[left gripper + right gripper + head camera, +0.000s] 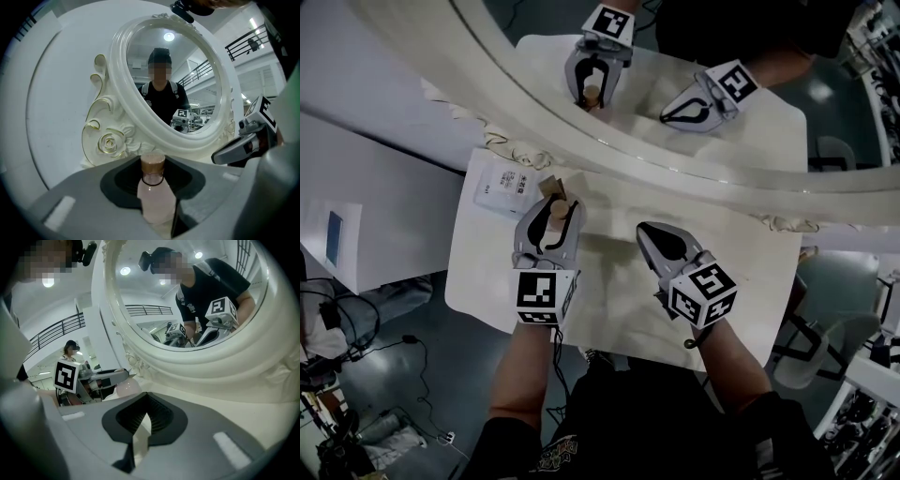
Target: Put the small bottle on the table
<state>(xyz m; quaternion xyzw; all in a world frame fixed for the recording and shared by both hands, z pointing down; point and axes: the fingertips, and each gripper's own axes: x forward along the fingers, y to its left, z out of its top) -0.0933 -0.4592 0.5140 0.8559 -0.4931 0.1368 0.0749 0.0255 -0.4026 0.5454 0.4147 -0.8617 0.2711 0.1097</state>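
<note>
Bottle: the small pale-pink bottle with a brown cork stopper (156, 197) stands upright between the left gripper's jaws, over the white counter (750, 258) just in front of the mirror's foot.
Left gripper: the left gripper (554, 217) is clamped on the bottle's body, below the thin black band at the neck.
Right gripper: the right gripper (139, 430) has its jaws drawn nearly together, with nothing between them. It sits apart from the bottle, to the right.
Handling: it looks light, rigid and smooth, probably glass, so likely slippery and breakable. The body is the safer place to hold, since the narrow neck and cork offer little surface.
Left gripper view only: it shows where the jaws meet the bottle, and the rose carving on the large oval white-framed mirror (119, 101).
Head view only: it shows the bottle's place on the counter, near a flat white printed packet (501, 183). No view shows whether the base touches the counter.
</note>
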